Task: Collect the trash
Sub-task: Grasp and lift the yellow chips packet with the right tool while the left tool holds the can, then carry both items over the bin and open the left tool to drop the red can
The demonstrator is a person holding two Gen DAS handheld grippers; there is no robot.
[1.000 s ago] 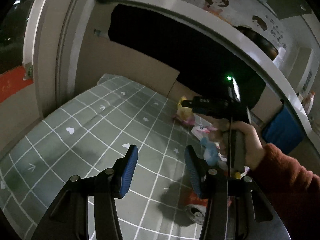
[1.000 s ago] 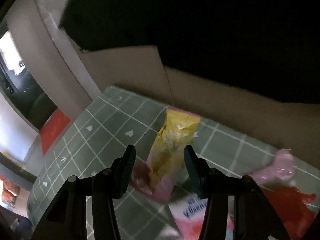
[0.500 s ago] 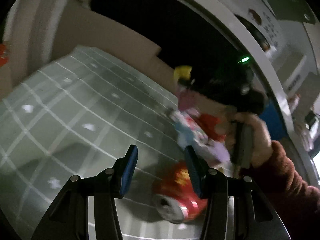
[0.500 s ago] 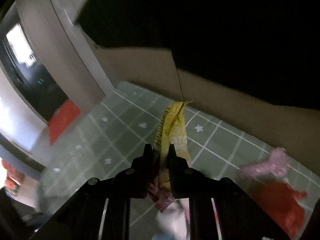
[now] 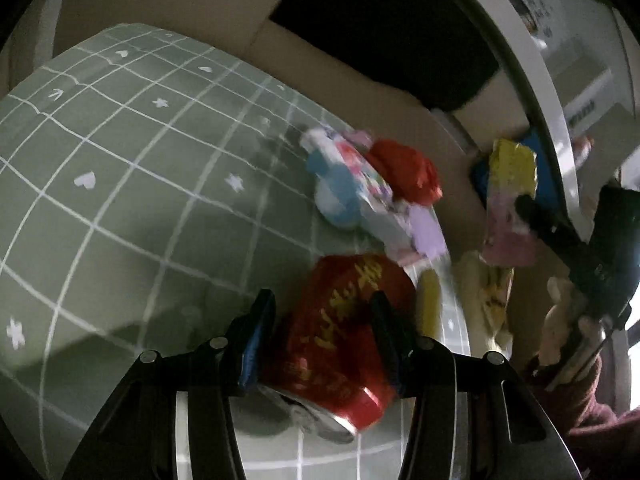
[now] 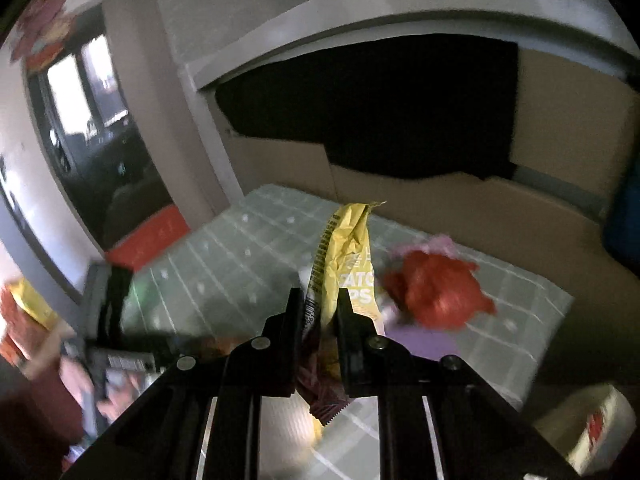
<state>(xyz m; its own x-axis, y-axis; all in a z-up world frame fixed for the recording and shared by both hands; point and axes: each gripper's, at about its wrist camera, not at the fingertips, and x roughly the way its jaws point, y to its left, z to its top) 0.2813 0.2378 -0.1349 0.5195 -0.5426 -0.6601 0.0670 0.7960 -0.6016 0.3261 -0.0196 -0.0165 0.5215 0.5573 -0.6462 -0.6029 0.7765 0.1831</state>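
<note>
- Left wrist view: one red can [image 5: 344, 332] lies on its side on the green grid-patterned mat [image 5: 120, 200], silver end toward the camera.
- One loose pile of wrappers [image 5: 372, 188] sits on the mat beyond the can: one crumpled red piece, one blue-and-white packet, one lilac piece; further count cannot be told through the blur.
- One yellow-and-pink snack wrapper [image 5: 510, 200] hangs in the air at right, off the mat, in front of the cardboard wall [image 5: 400, 112].
- Left gripper [image 5: 322, 332]: fingers stand wide open, one on each side of the can; whether the pads touch it cannot be told.
- Right gripper [image 6: 318, 314]: fingers clamped nearly together on the snack wrapper, which rises above the tips; these jaws have just been closing.
- Right wrist view: the left hand [image 6: 100, 384], blurred, grips its tool handle at lower left.
- The mat lies on a bench edged by cardboard; a white curved frame [image 6: 360, 20] arches over a dark opening behind.
</note>
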